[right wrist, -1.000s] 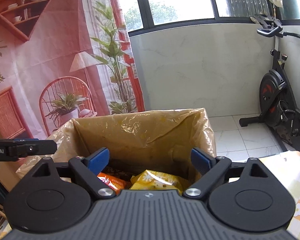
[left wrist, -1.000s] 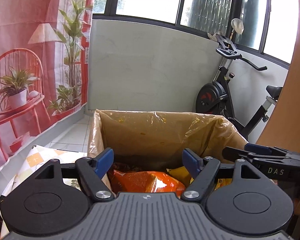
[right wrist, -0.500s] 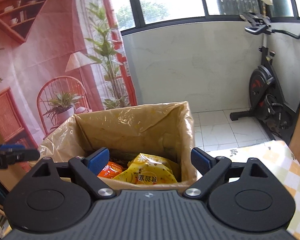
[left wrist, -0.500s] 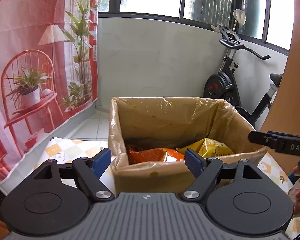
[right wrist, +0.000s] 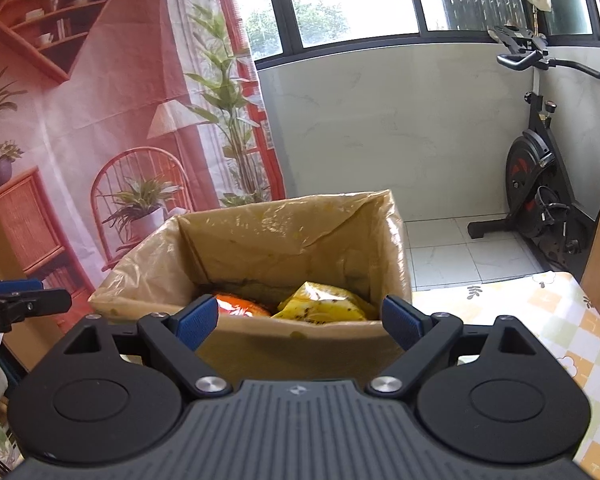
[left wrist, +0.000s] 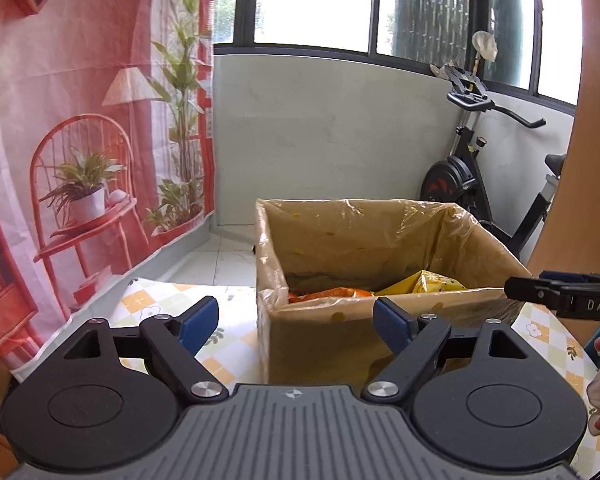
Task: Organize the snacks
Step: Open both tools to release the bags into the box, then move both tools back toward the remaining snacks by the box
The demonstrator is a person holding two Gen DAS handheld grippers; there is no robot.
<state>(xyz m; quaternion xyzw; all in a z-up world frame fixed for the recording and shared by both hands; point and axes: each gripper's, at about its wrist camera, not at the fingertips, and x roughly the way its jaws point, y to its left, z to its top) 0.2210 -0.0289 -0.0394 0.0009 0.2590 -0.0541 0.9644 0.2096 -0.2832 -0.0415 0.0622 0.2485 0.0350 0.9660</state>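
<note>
Left claw point(left wrist: 296, 322): jaws spread wide, holding nothing; it hovers in front of the near left corner of the cardboard box point(left wrist: 320, 344).
Right claw point(right wrist: 298, 318): jaws apart and empty, facing the box's near wall from the other side.
Snacks: an orange snack bag point(right wrist: 242, 306) and a yellow snack bag point(right wrist: 324, 306) lie side by side inside the box, orange at 9 o'clock of yellow in the right wrist view.
Box: lined with a clear plastic bag point(left wrist: 364, 232) folded over the rim; it stands on the bench point(left wrist: 228, 328), which has a checked flower-print cloth.
Risk, liner: a blue pad point(left wrist: 392, 324) going in low could snag the loose plastic and drag the box, because the film hangs slack over the edge.
Risk, claws: both sit close at the same box, so they may knock together if they reach in at once.
Risk, bags: the crinkly packs may slip from a shallow pinch.
Hidden: the box floor and the lower parts of both bags lie behind the near wall; any further snacks there cannot be seen.
Cut off: the other claw shows only as a black tip at each frame edge.
Unclear: the print on the bags is unreadable.
</note>
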